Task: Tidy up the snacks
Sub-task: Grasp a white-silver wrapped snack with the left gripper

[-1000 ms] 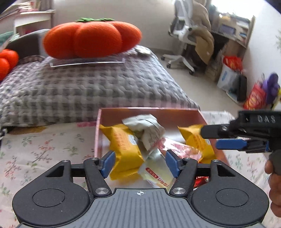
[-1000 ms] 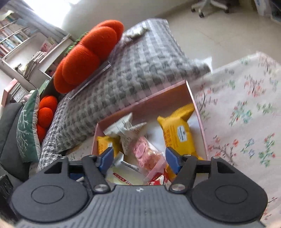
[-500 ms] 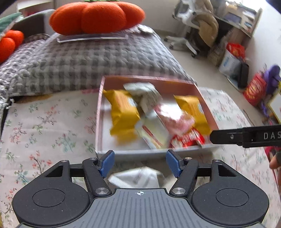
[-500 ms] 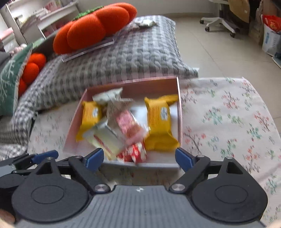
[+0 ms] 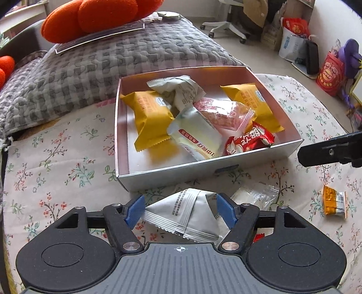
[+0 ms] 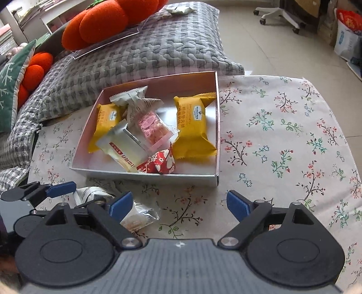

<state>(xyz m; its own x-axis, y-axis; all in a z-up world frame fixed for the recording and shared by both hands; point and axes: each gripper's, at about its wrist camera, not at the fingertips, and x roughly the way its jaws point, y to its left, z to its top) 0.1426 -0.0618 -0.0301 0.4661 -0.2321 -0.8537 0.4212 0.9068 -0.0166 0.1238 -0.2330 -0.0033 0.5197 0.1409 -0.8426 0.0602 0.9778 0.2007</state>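
Observation:
A shallow pink-and-white box on the floral cloth holds several snack packets: two yellow ones, a white one, a pink one, a pale one and a red one. My left gripper is open, low over a white packet lying in front of the box, with one pad on each side of it. A clear packet lies just right of it. My right gripper is open and empty over bare cloth in front of the box. A small orange packet lies on the cloth farther right.
A grey checked cushion with an orange pumpkin pillow lies behind the box. An office chair and bags stand on the floor beyond. The clear packet also shows by my right gripper's left pad.
Both grippers have pulled back out of the box and toward the near side. My left gripper has come down over the white packet in front of the box. The right jaws have opened wider.

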